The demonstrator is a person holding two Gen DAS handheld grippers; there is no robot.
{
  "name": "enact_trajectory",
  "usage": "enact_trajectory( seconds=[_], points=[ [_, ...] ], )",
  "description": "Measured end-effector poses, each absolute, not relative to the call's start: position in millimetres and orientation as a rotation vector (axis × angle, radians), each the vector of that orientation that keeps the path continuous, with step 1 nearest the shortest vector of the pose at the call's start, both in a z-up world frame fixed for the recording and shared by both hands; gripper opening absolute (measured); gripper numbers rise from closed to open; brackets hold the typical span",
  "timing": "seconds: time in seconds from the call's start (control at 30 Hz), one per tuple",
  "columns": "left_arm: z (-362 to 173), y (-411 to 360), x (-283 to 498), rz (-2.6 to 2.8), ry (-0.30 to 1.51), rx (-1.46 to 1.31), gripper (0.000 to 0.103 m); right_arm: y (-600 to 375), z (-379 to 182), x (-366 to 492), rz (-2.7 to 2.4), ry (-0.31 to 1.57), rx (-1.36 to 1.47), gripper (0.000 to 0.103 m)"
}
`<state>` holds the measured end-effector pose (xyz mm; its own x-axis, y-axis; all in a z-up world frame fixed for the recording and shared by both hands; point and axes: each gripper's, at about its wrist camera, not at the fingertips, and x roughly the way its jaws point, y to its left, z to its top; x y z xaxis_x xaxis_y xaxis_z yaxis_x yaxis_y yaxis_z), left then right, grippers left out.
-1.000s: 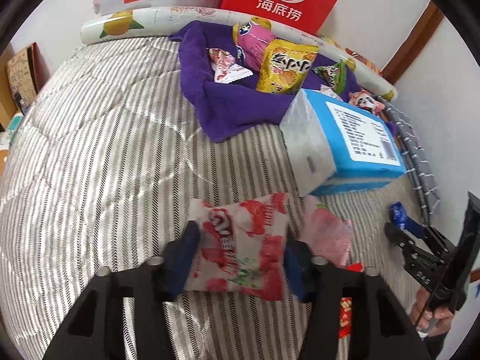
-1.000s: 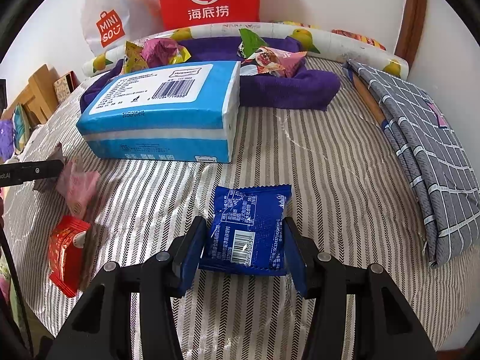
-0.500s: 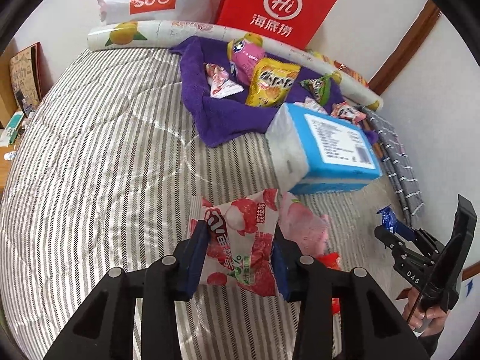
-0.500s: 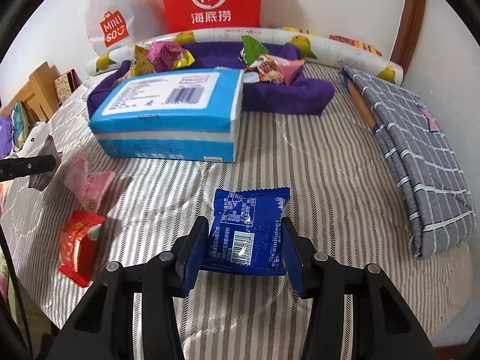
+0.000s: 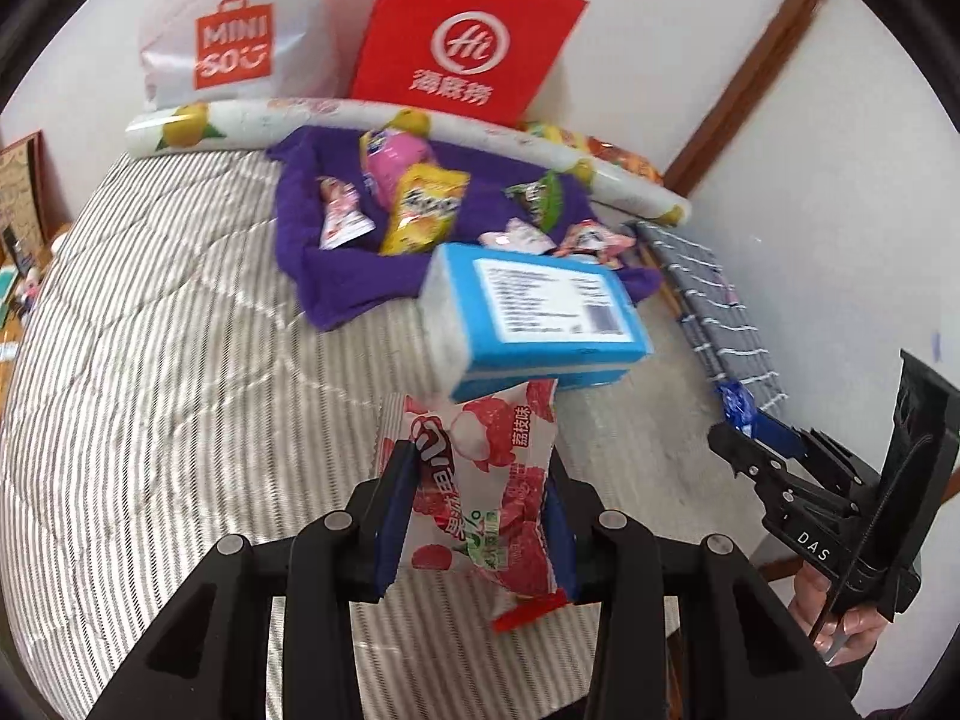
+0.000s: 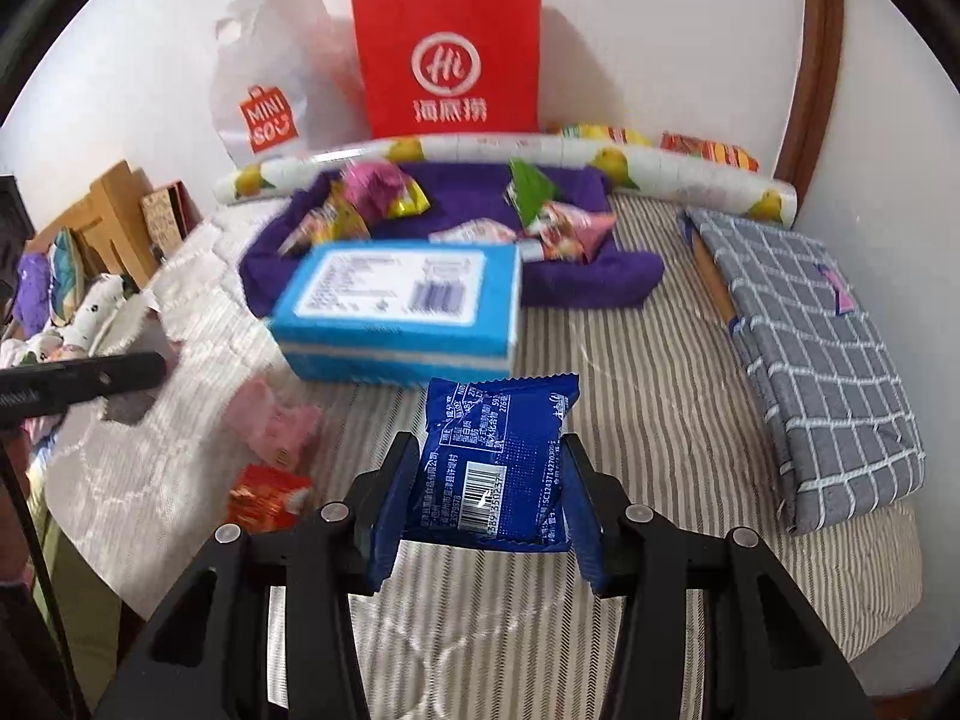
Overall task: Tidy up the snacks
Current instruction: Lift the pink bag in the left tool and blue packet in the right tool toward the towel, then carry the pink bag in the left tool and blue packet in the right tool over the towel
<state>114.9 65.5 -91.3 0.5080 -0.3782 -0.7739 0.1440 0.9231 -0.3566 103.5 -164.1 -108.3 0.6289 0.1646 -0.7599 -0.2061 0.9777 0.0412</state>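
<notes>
- Snacks are what I'm sorting: my left gripper is clamped on a red-and-white lychee packet, lifted clear of the striped bed.
- My right gripper is closed on a blue packet, also held off the bed.
- Several snacks lie piled on the purple towel at the far end, behind the blue tissue pack.
- I judge this the carrying step, with both packets bound for that towel.
- Next I need to pass over or around the tissue pack, keep the two grippers apart, then release above the pile.
- A pink packet and a red packet wait near the bed edge.
</notes>
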Motion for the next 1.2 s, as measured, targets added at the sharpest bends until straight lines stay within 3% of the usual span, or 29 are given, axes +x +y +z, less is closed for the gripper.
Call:
enact_trajectory(
  seconds=[0.6, 1.2],
  points=[
    [-46, 39, 140, -0.387, 0.928, -0.218, 0.037, -155, -55, 126, 0.244, 0.79, 0.003, 0.045],
    [-31, 24, 224, -0.398, 0.931, -0.211, 0.037, -161, -34, 223, 0.275, 0.785, -0.023, 0.046]
  ],
)
